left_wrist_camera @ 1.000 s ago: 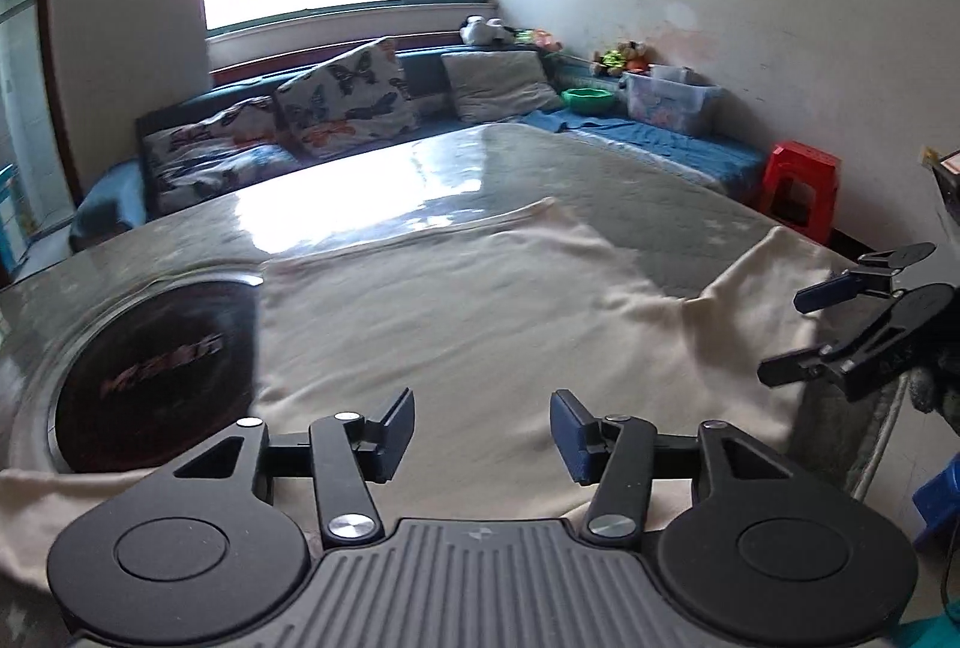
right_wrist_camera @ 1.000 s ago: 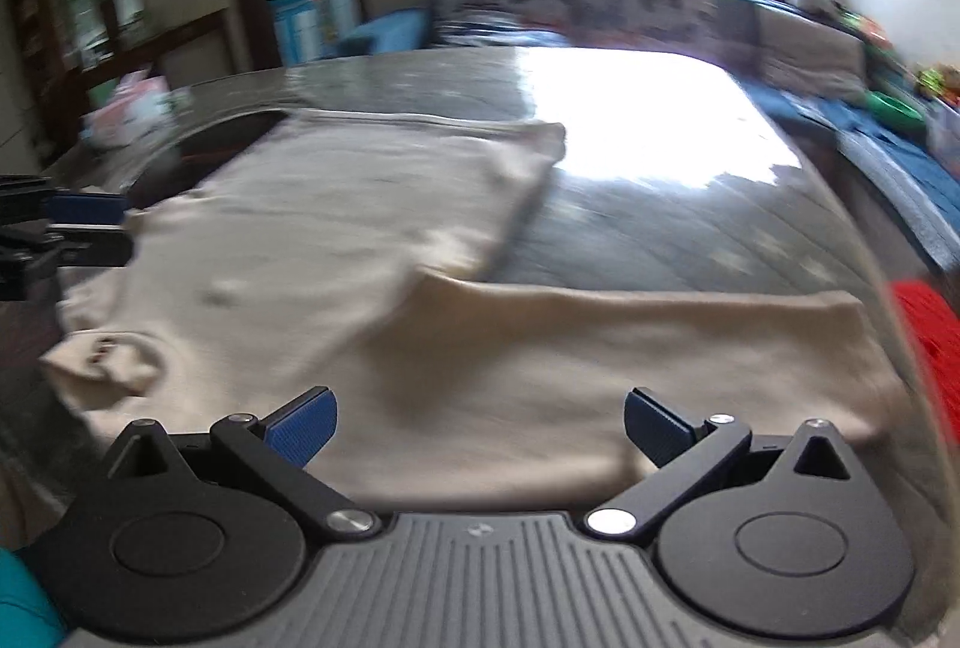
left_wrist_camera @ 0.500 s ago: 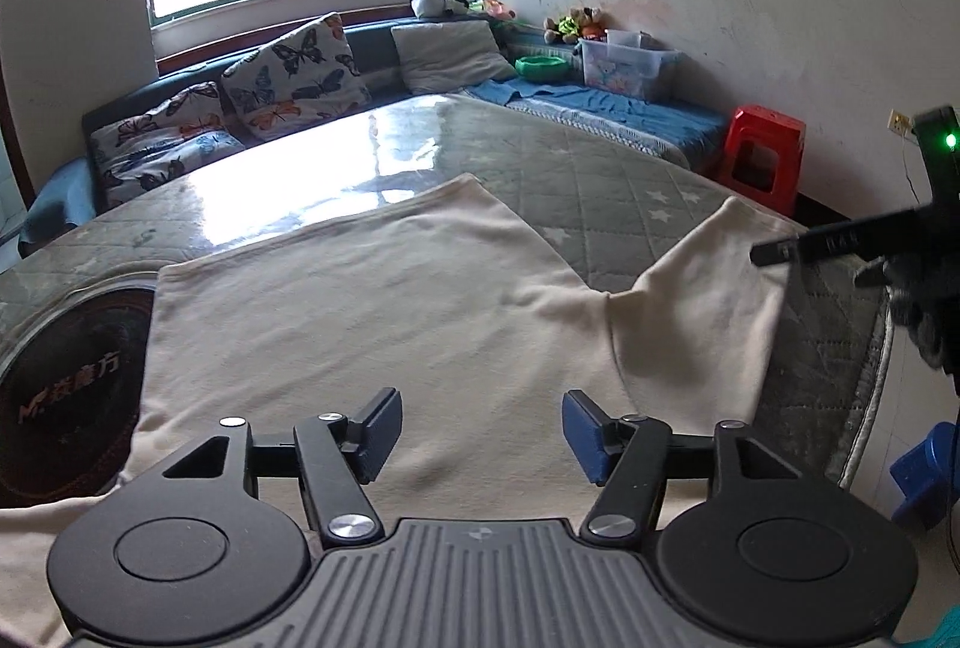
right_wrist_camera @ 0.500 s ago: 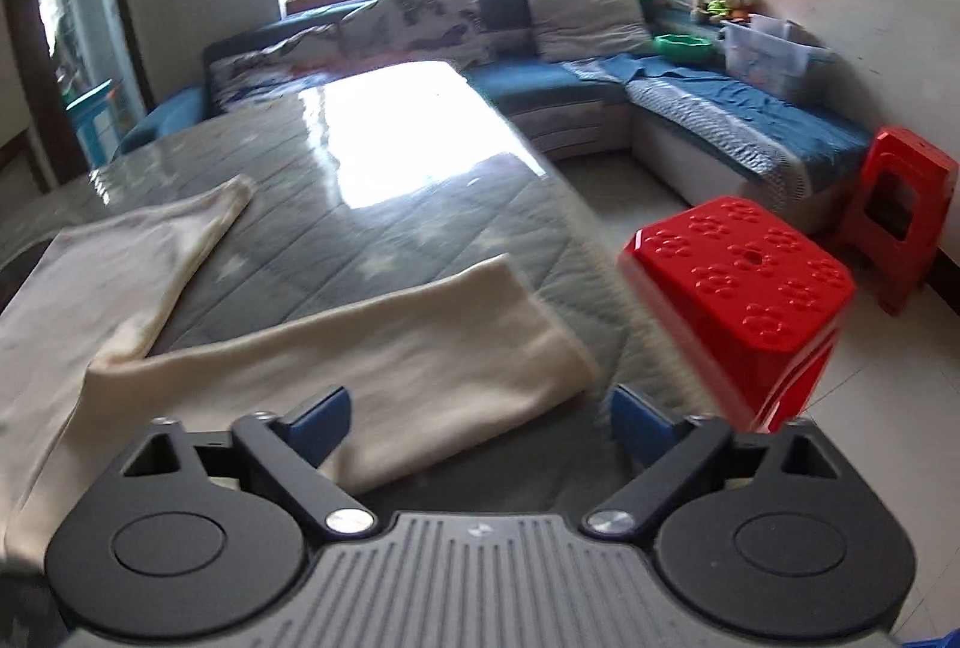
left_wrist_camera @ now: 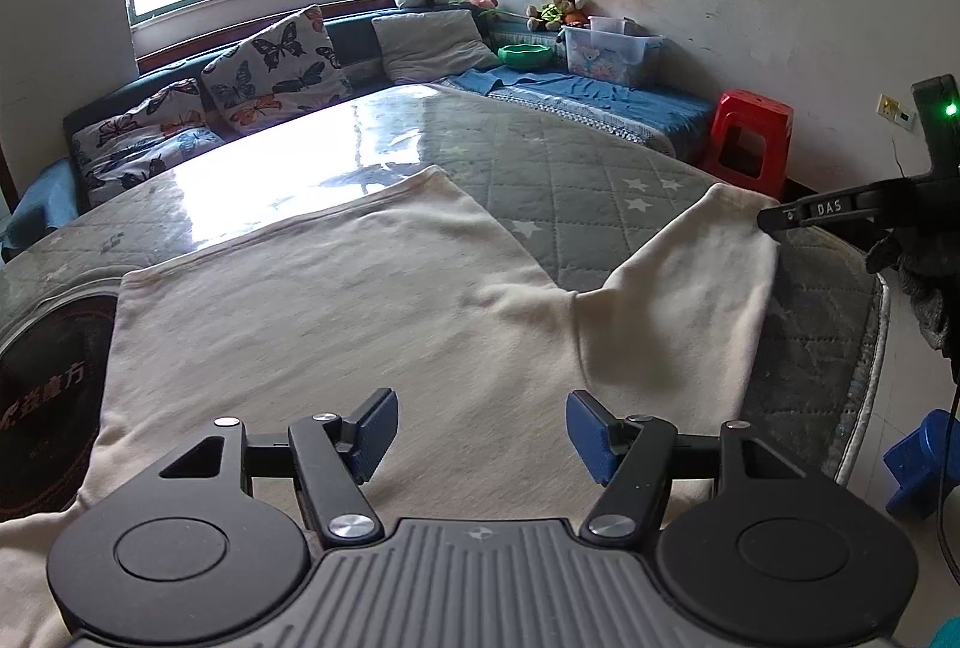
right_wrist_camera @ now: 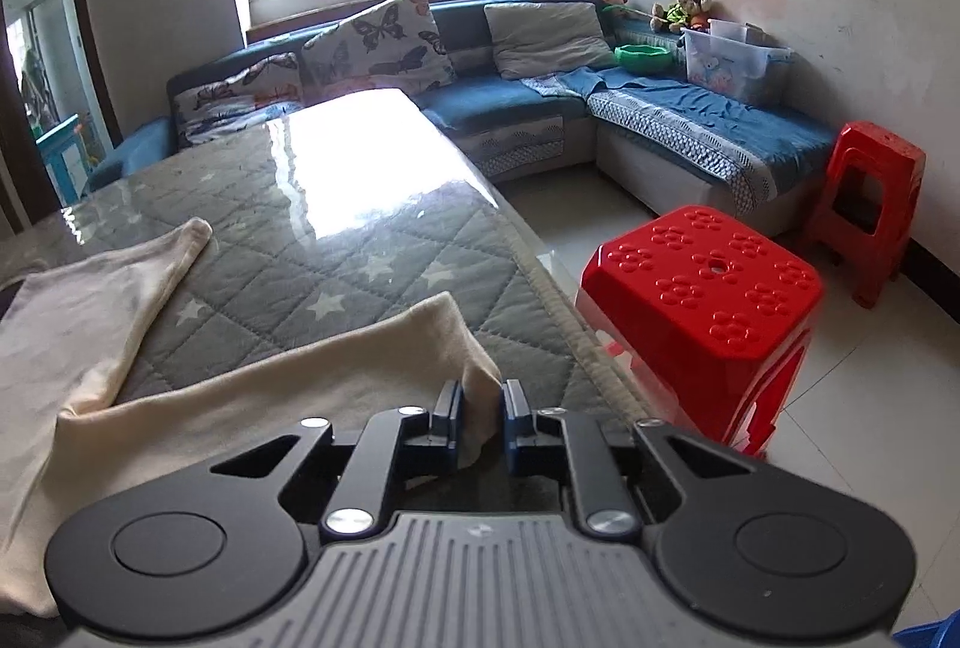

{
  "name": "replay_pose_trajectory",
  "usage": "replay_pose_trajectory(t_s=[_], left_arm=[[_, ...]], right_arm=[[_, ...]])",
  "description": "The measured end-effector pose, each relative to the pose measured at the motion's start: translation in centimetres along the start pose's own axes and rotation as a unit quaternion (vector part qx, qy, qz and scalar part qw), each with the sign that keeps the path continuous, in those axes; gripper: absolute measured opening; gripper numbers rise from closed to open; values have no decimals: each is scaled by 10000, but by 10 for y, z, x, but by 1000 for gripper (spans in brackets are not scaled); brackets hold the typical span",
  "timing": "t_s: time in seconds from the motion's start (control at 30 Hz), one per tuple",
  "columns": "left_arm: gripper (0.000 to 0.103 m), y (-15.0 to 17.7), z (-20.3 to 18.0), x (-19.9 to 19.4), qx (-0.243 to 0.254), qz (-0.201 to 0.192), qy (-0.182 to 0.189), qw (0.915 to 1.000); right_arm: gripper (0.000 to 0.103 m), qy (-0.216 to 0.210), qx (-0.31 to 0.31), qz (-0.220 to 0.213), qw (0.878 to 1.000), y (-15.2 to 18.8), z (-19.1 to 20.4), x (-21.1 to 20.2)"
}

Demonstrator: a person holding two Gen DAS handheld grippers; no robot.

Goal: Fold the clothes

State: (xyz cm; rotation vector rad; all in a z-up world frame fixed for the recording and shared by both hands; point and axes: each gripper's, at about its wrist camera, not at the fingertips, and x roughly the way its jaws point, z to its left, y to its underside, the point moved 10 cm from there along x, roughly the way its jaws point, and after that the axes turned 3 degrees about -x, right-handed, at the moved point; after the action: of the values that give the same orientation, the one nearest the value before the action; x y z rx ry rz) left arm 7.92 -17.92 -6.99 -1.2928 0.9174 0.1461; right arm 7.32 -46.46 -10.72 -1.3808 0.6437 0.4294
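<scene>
Right gripper pinching the sleeve end of a cream garment on the table

The cream garment [left_wrist_camera: 336, 324] lies spread flat on the quilted grey table [left_wrist_camera: 600, 180], one sleeve [right_wrist_camera: 270, 396] reaching right toward the table's edge. The right gripper [right_wrist_camera: 480, 423] has its jaws nearly closed on the sleeve's cuff corner (cloth bunched between the blue pads). The left gripper [left_wrist_camera: 480, 435] hangs over the garment's near middle, jaws wide apart and holding nothing. A red stool [right_wrist_camera: 708, 300] stands just right of the table.

Bare tabletop [right_wrist_camera: 336, 222] lies open beyond the garment [left_wrist_camera: 336, 324]. A red stool [right_wrist_camera: 708, 288] stands just beside the tabletop's edge, near the right claw [right_wrist_camera: 480, 417].
</scene>
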Motion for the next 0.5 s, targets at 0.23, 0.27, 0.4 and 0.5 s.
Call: replay_pose_trajectory(t_s=[0.23,0.27,0.4,0.5], left_arm=[[66,-2,-11,13,59,18,85,9999],[66,-1,-12,17,58,36,80,9999],[66,-5,-16,25,-28,35,88,10000],[66,-17,-16,27,-131,-112,79,9998]], right_arm=[[9,-371,61,-462,9982,-22,9,-34],[9,-422,54,-512,9978,-25,12,-38],[8,-631,-33,-694,9956,-38,25,-59],[8,-775,-186,-854,9932,-51,38,-77]])
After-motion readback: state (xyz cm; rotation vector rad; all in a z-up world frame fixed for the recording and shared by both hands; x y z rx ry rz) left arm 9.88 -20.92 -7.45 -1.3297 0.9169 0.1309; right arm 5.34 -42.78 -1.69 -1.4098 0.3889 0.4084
